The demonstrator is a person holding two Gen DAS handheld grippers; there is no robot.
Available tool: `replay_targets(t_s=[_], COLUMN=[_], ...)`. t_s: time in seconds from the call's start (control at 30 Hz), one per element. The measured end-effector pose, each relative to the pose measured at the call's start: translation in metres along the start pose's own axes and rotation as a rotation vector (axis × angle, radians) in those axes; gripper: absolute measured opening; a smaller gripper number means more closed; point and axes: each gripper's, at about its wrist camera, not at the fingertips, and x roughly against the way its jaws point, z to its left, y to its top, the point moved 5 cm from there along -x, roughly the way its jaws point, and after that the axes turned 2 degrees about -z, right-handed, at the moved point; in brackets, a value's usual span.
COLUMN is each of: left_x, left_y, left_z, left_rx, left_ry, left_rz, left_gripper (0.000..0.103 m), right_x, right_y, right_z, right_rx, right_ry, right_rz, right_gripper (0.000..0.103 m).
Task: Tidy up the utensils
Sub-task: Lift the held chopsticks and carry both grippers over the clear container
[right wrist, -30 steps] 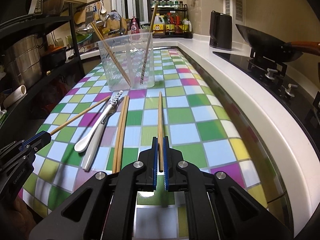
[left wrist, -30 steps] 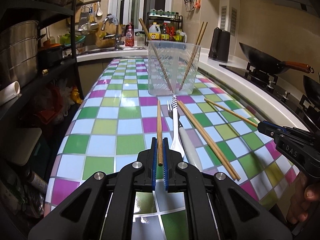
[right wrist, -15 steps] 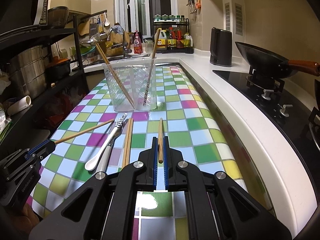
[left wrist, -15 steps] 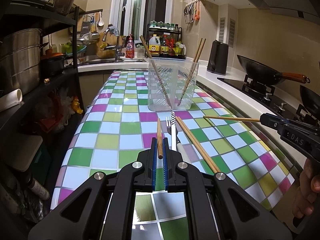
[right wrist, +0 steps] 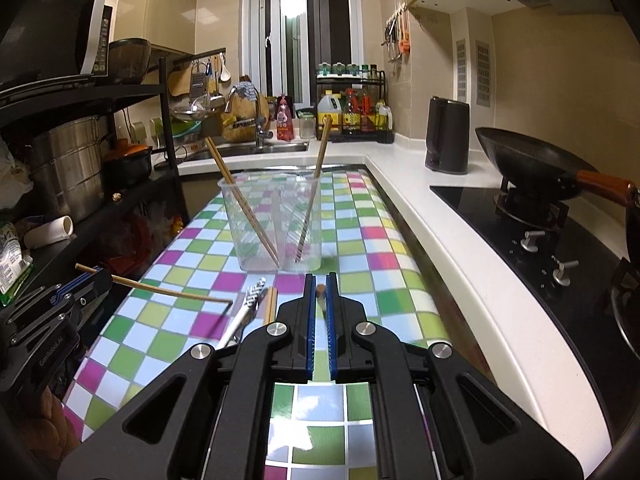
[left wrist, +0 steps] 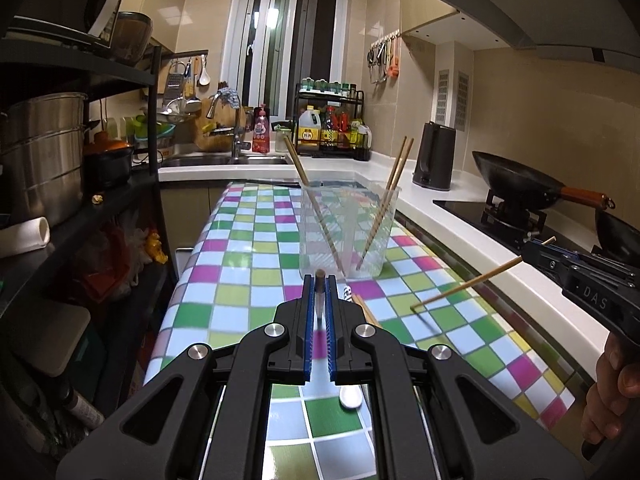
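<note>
A clear plastic container [left wrist: 349,232] stands on the checkered table [left wrist: 248,240] and holds several wooden chopsticks; it also shows in the right wrist view [right wrist: 276,220]. My left gripper [left wrist: 319,280] is shut on a chopstick [left wrist: 319,276] seen end-on; from the right wrist view that chopstick [right wrist: 172,290] hangs above the table. My right gripper [right wrist: 320,280] is shut on another chopstick [right wrist: 320,290], seen from the left as a slanted stick [left wrist: 468,284]. A fork [right wrist: 250,304], a chopstick pair [right wrist: 271,304] and a white spoon [left wrist: 351,398] lie on the table.
A white counter [right wrist: 440,216] with a stove and black wok [right wrist: 532,168] runs along the right. A black shelf rack [left wrist: 80,200] with steel pots stands left. A sink [left wrist: 224,160], bottles and a dark kettle [left wrist: 434,156] are at the back.
Both grippers have lifted their chopsticks off the table and tilted them up, so each chopstick now points toward its camera. The container looks closer.
</note>
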Motion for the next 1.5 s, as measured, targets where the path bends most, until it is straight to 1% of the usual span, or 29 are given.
replay_targets(t_s=[0.23,0.37,0.53,0.83,0.93,1.1,1.17,1.27,1.5], left_x=[-0.008,-0.015,-0.021,-0.025,-0.029,-0.034,-0.038,-0.042,-0.056], left_y=[0.026,0.041,0.06,0.079,0.085,0.105,0.118,0.146,0.223], left_z=[0.004,0.008,0.01,0.009,0.013,0.022,0.025,0.03,0.021], left_rx=[0.006,0.023,0.031,0.032,0.04,0.045,0.062,0.073,0.063], left_ry=[0.005,-0.001,0.002,-0.002,-0.018,-0.054,-0.08,-0.096,-0.132], left_rz=[0.016,0.055,0.084,0.127,0.156,0.173,0.178,0.158,0.081], left_gripper=[0.005,0.005,0.005,0.005,0.005,0.005,0.005,0.005,0.005], right_x=[0.003,0.004,0.005,-0.001,-0.004,-0.011,-0.012,-0.015,-0.022], right_y=[0.023,0.04,0.058,0.071,0.076,0.091,0.104,0.127,0.204], right_z=[0.006,0.009,0.01,0.017,0.016,0.013,0.013,0.016,0.024], right_rx=[0.002,0.007,0.011,0.01,0.005,-0.005,-0.002,-0.006,-0.003], right_ry=[0.024,0.037,0.04,0.059,0.063,0.074,0.082,0.106,0.135], right_rz=[-0.038,-0.06,-0.094,-0.096,-0.094,-0.088,-0.102,-0.126,-0.238], right_gripper=[0.005,0.005,0.005,0.005,0.005,0.005,0.005,0.005,0.005])
